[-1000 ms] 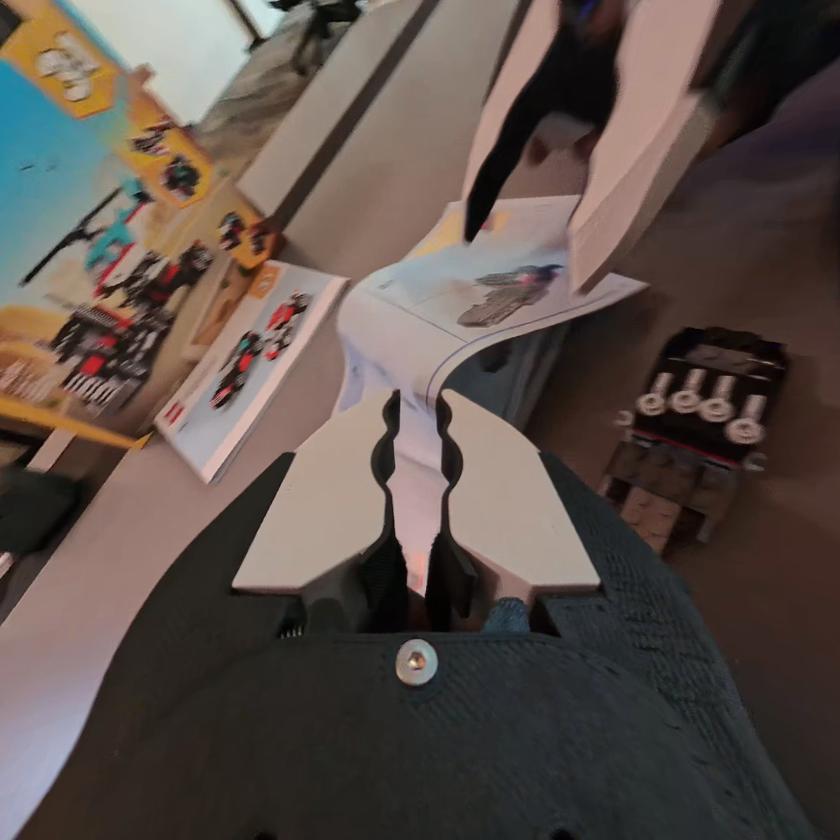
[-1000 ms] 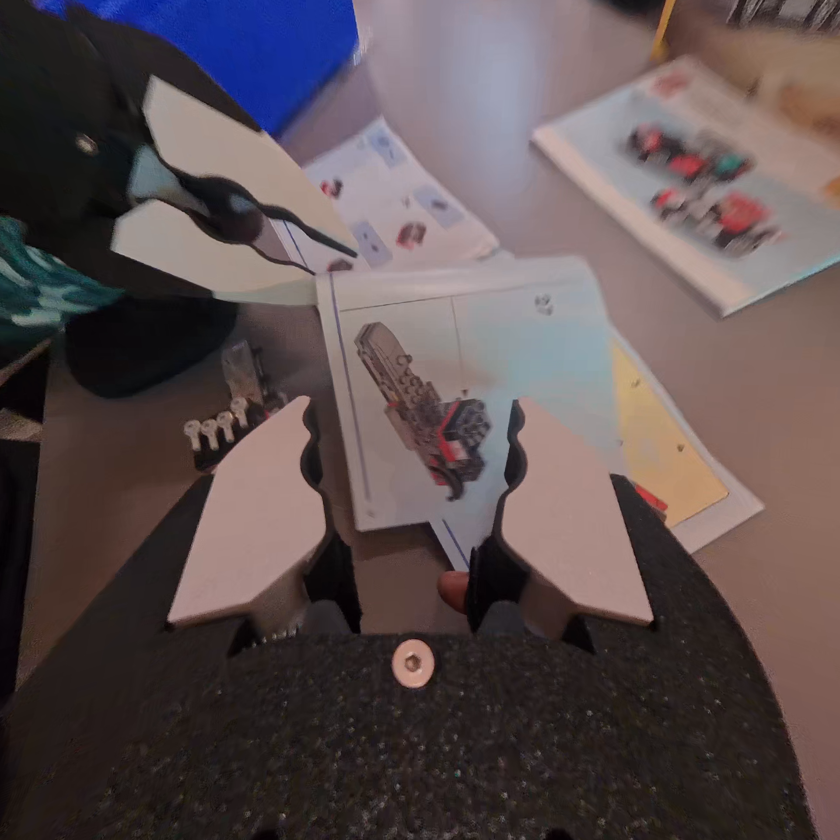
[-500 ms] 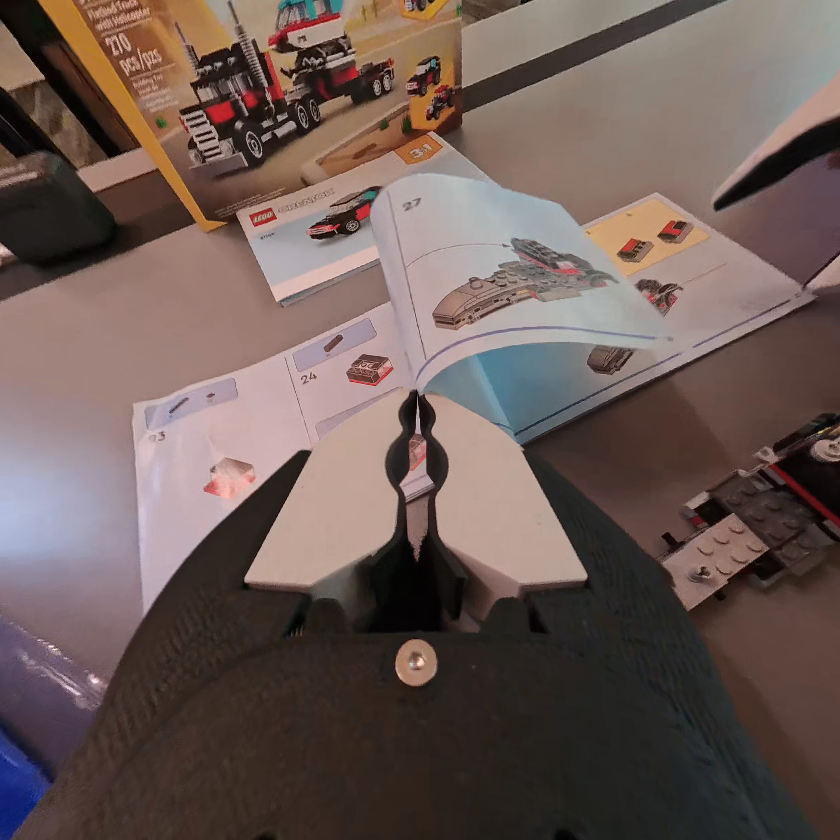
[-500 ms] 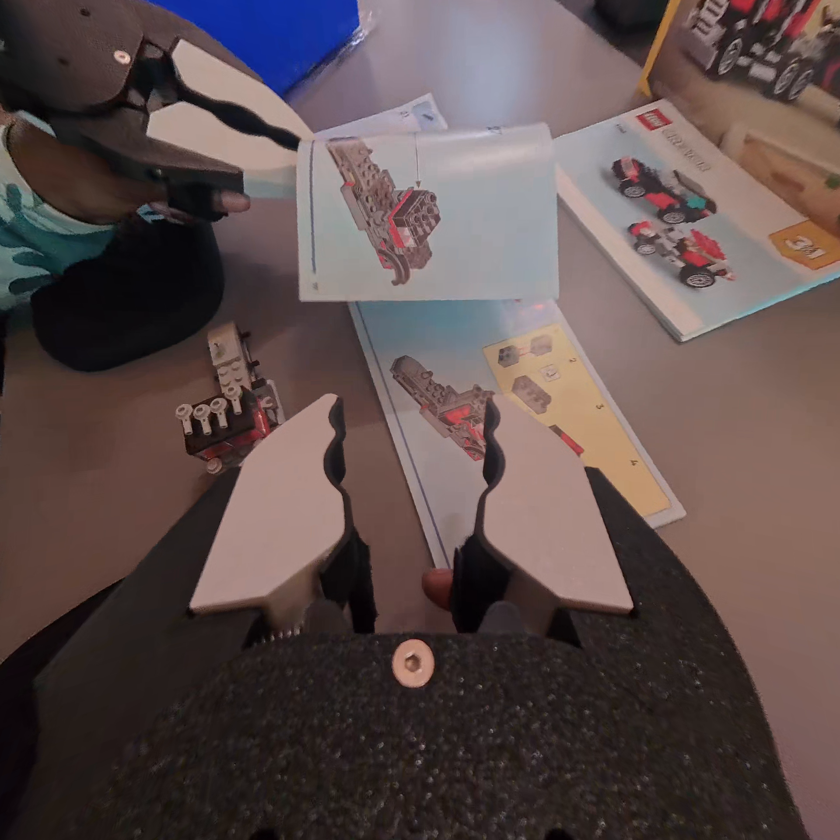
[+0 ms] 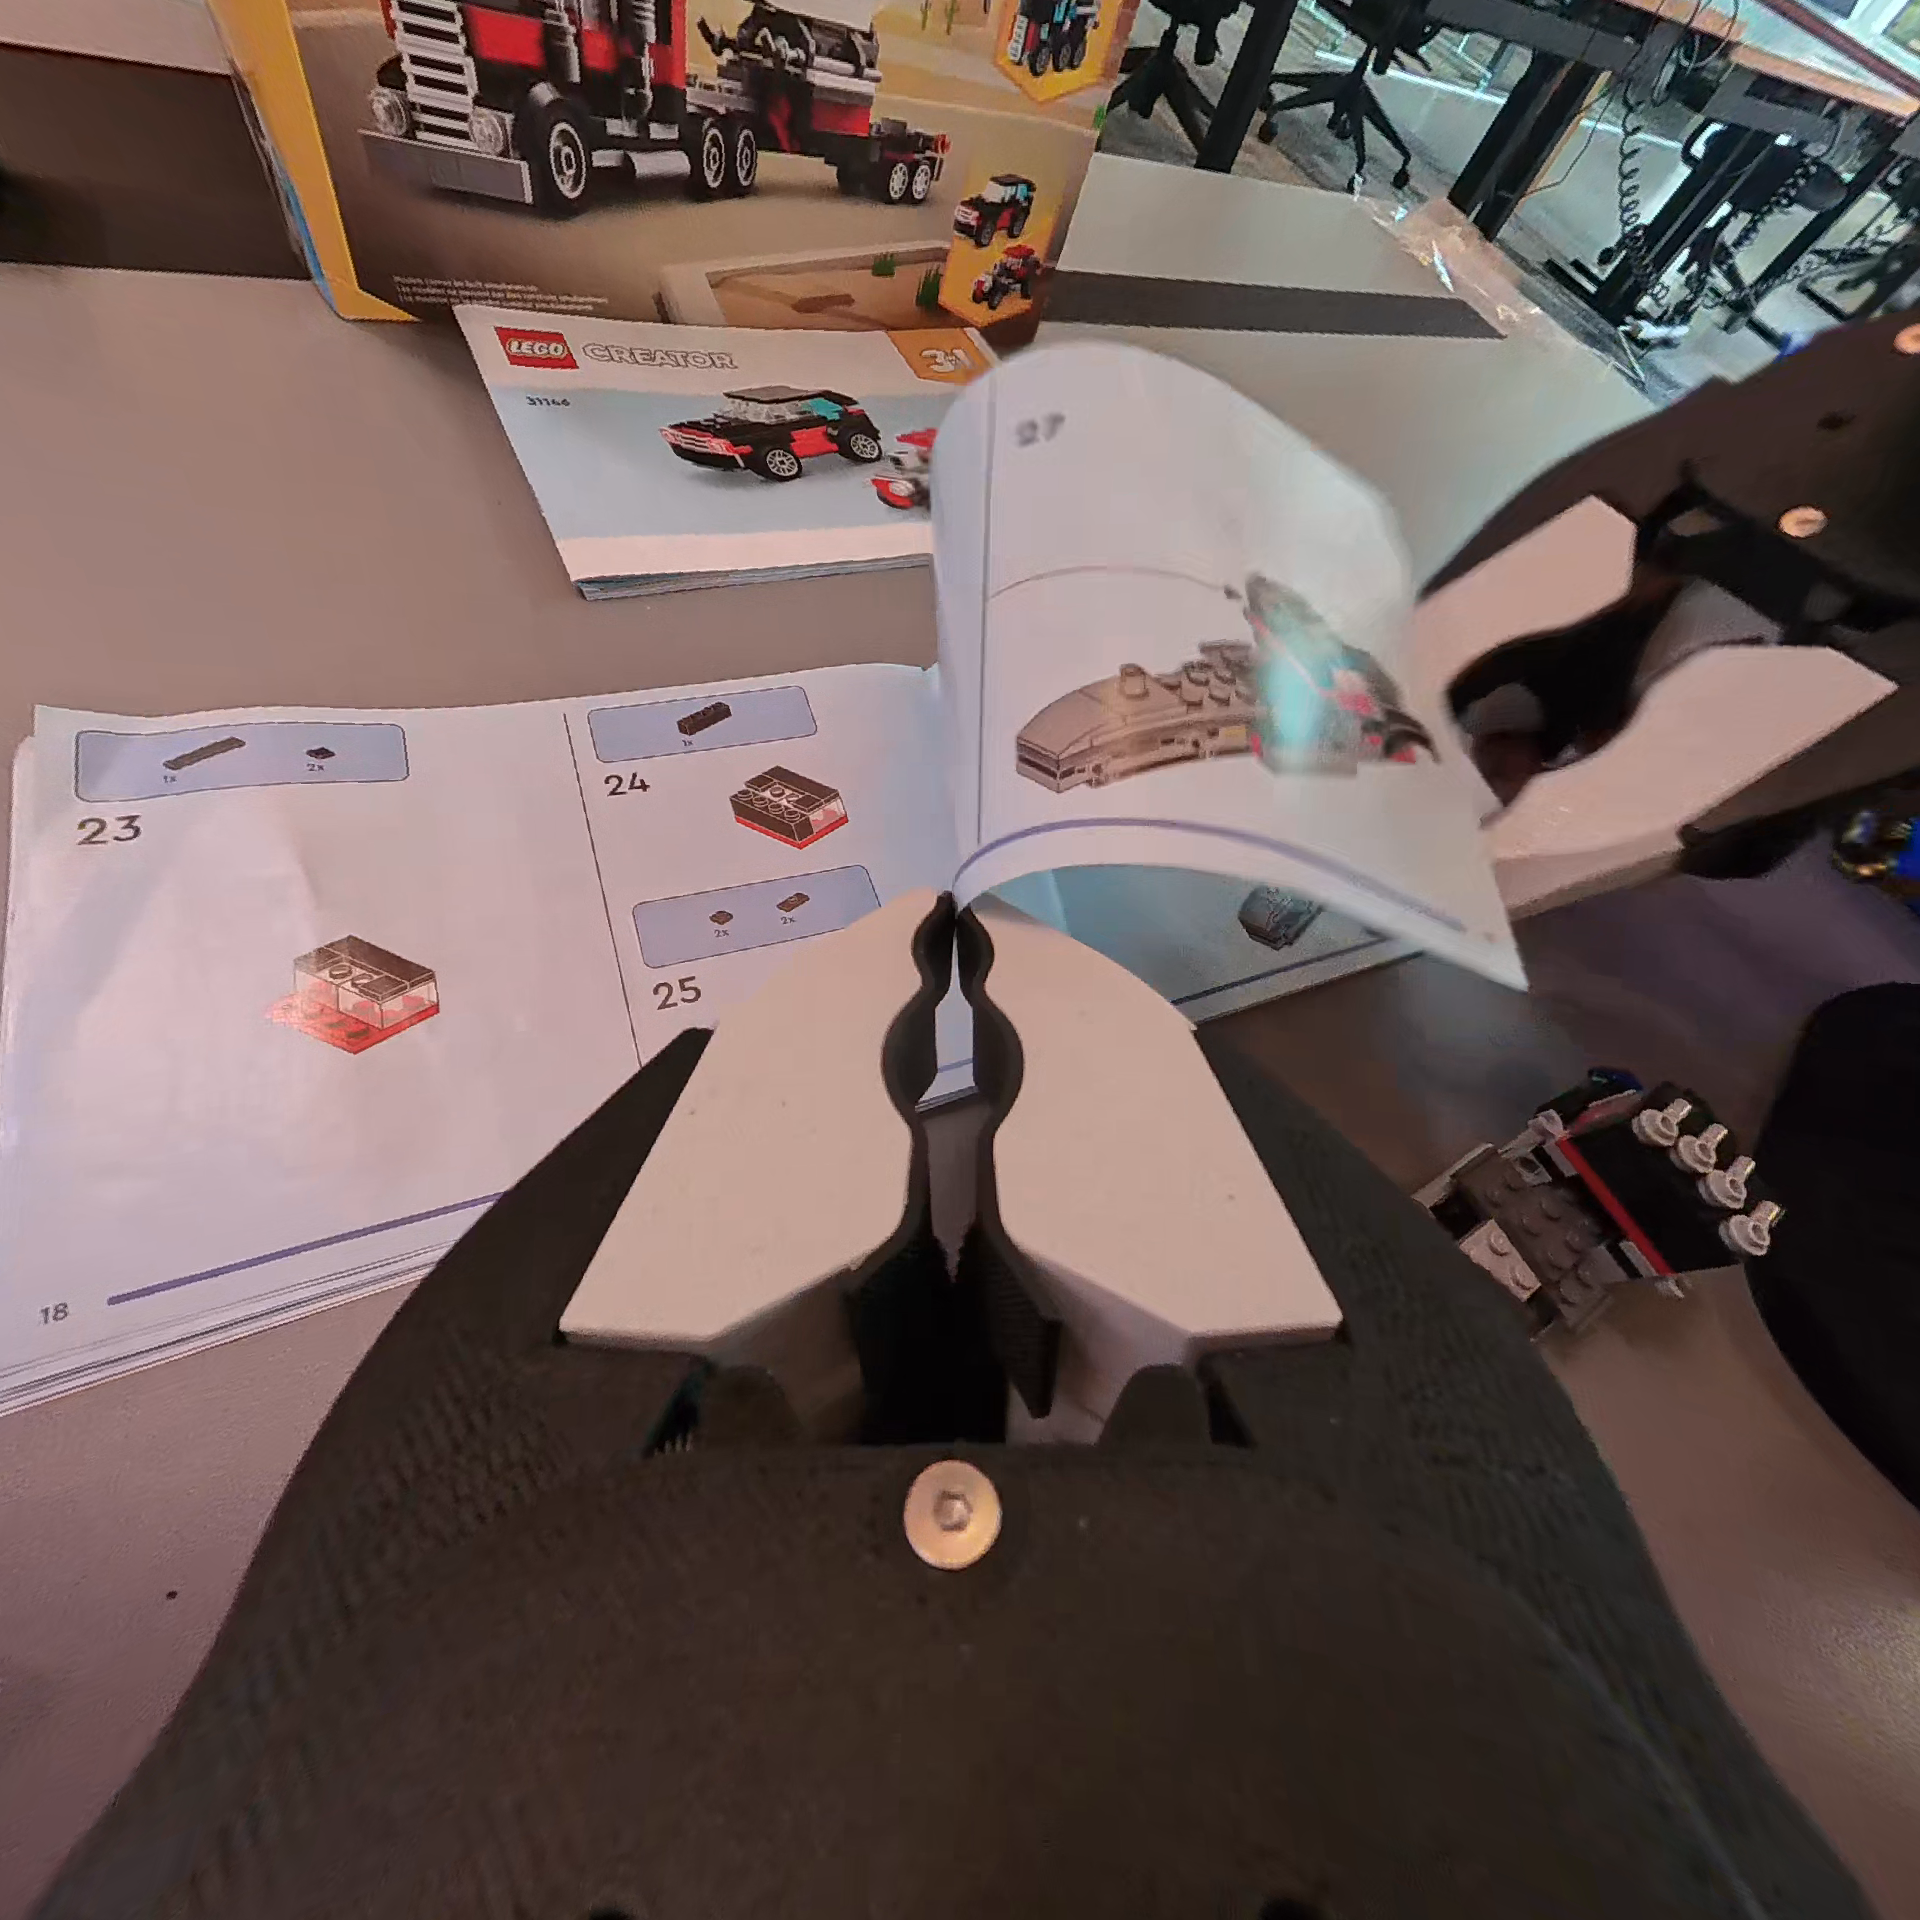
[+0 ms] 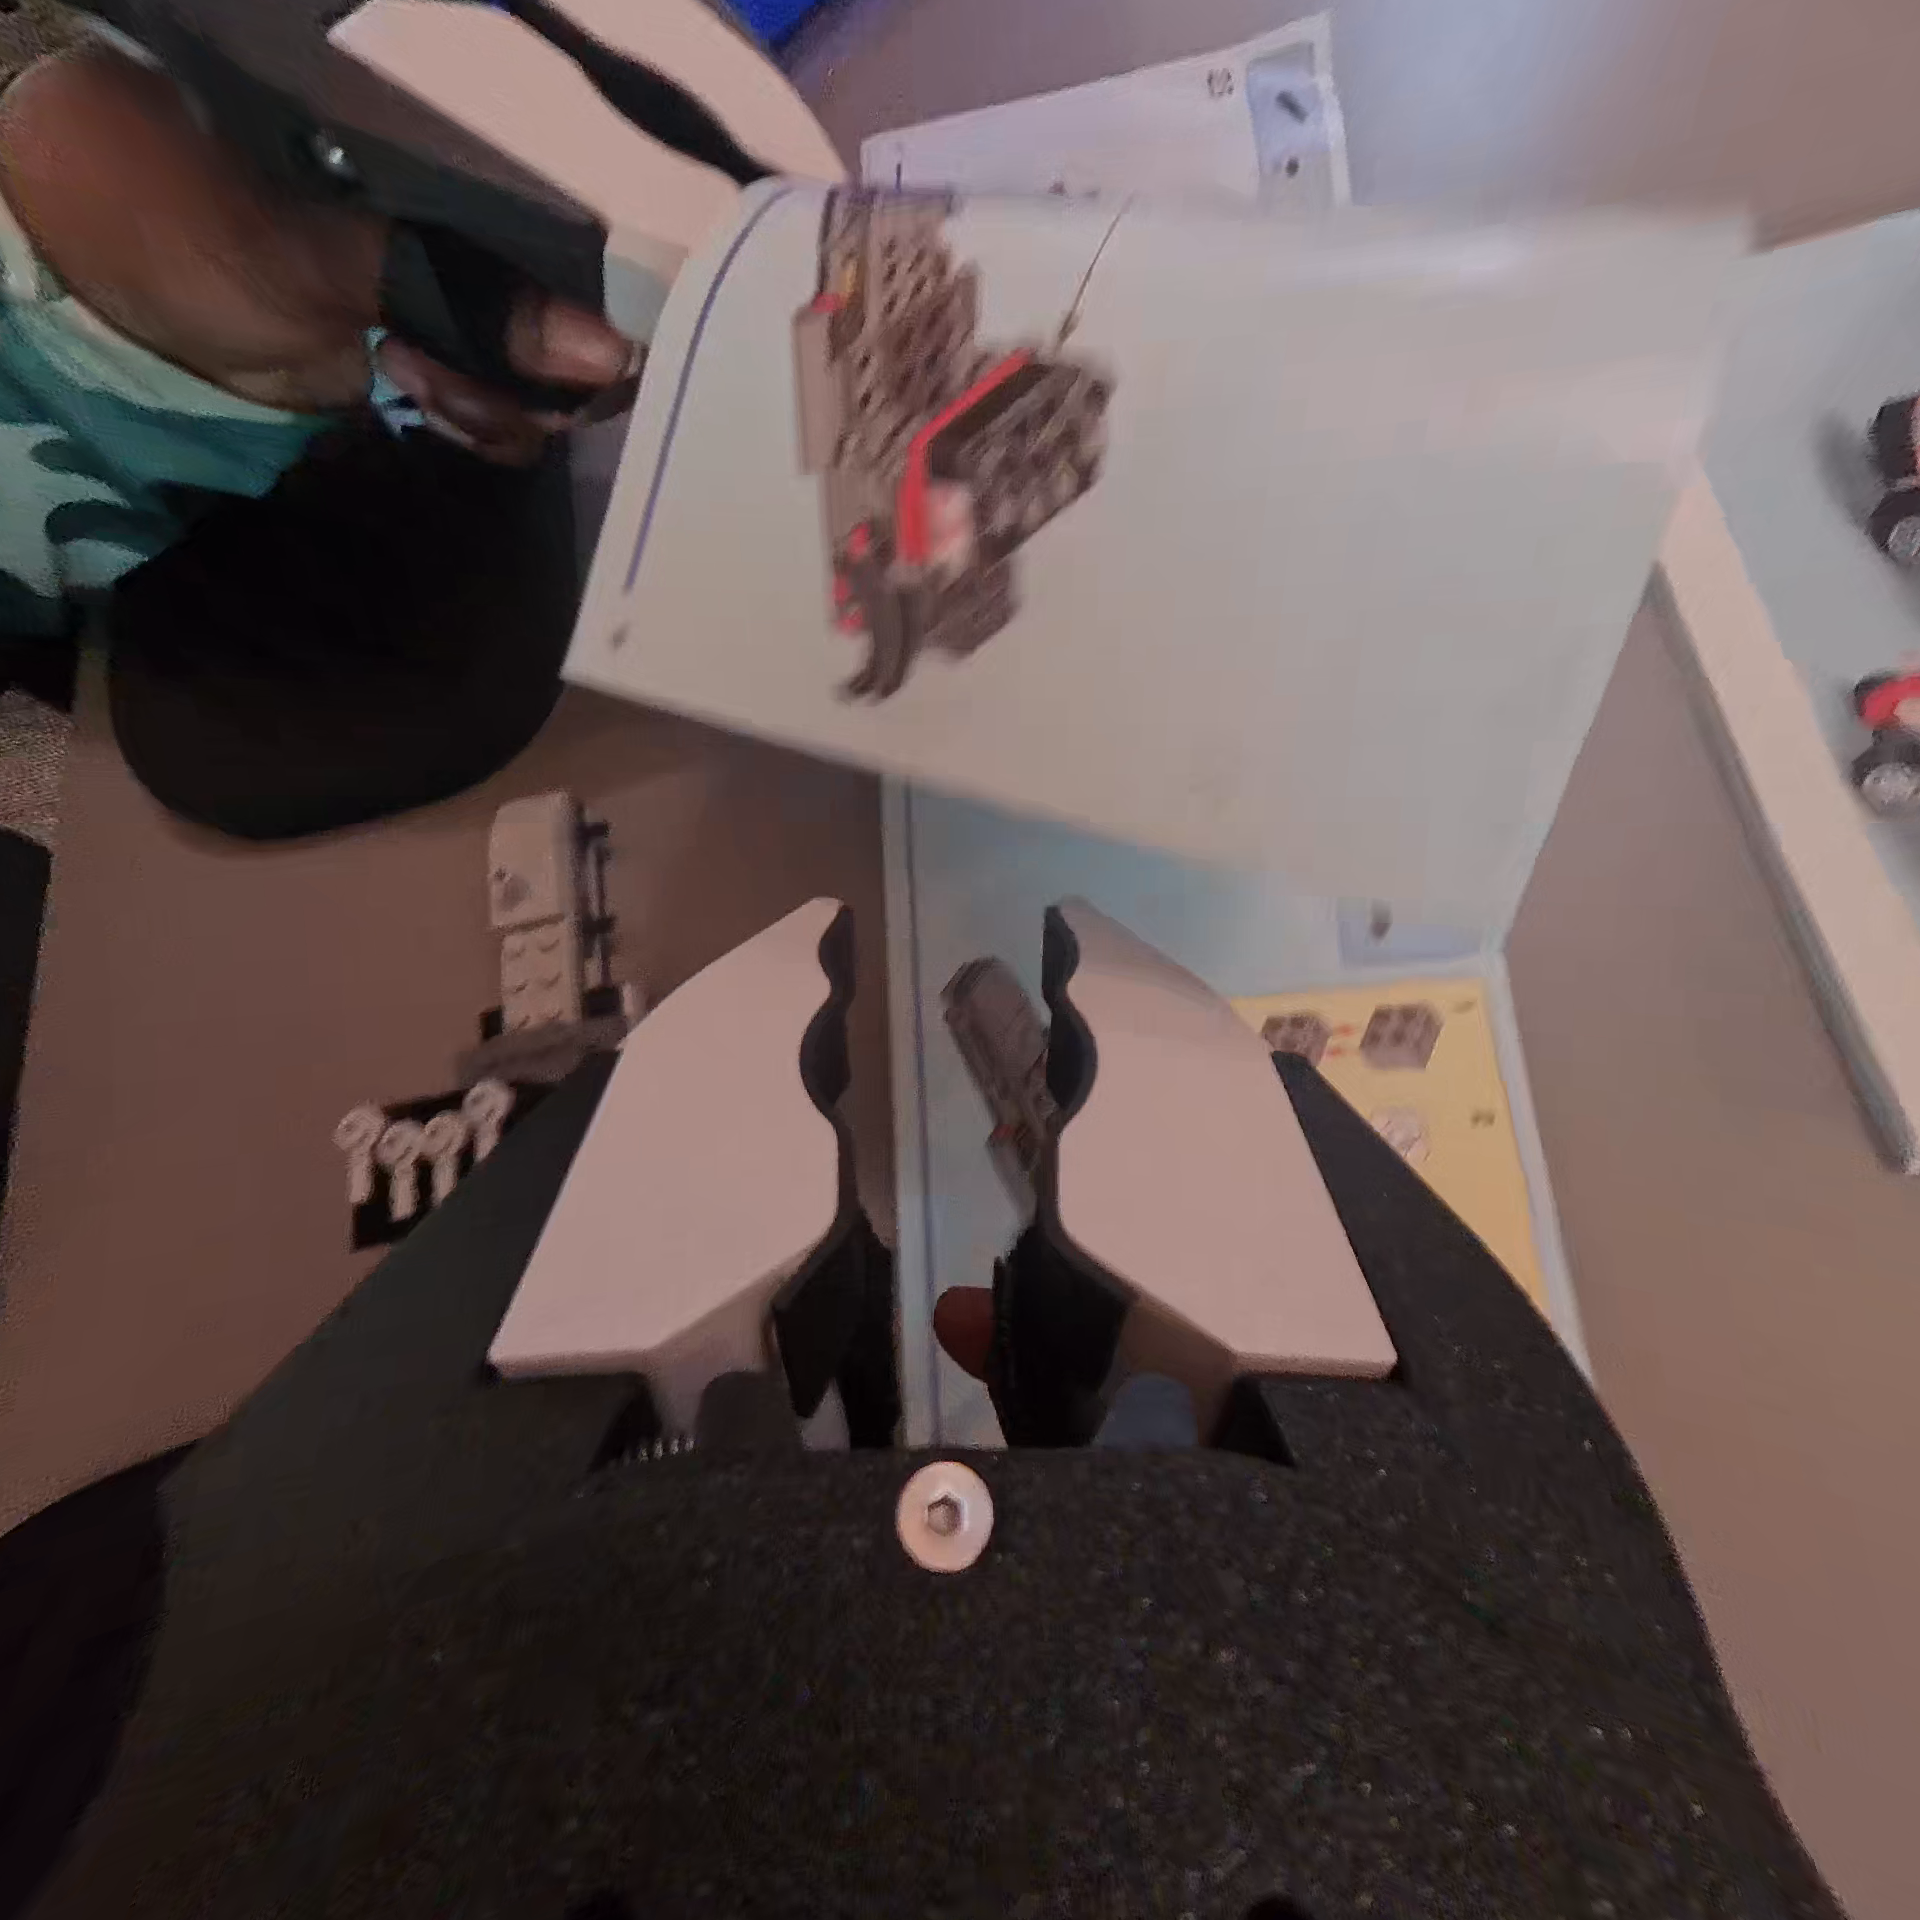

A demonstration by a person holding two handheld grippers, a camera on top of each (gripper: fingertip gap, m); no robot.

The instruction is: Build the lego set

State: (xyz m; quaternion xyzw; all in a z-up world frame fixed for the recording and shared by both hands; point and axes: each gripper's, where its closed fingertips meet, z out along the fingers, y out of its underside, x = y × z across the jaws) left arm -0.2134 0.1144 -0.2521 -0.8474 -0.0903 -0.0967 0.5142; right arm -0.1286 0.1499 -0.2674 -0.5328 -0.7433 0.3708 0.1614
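The left gripper [image 5: 954, 925] has its jaws pinched together on the lower corner of a page [image 5: 1174, 623] of the open instruction booklet [image 5: 312, 935], which curls up in mid-turn. The right gripper [image 6: 945, 935] hovers over the booklet's far half with jaws apart, holding nothing. The part-built lego model [image 5: 1600, 1195], black and grey with a row of white pegs, sits on the bench [image 5: 208, 499] just right of the booklet, untouched. Behind lie a closed second booklet [image 5: 707, 457] and the set's box [image 5: 675, 156].

This looks like finding the right step, not building yet. To do it well, I'd carry the page over in a slow arc (thin paper tears at the staple), lay it flat, and let the free gripper press the crease so it doesn't spring back.
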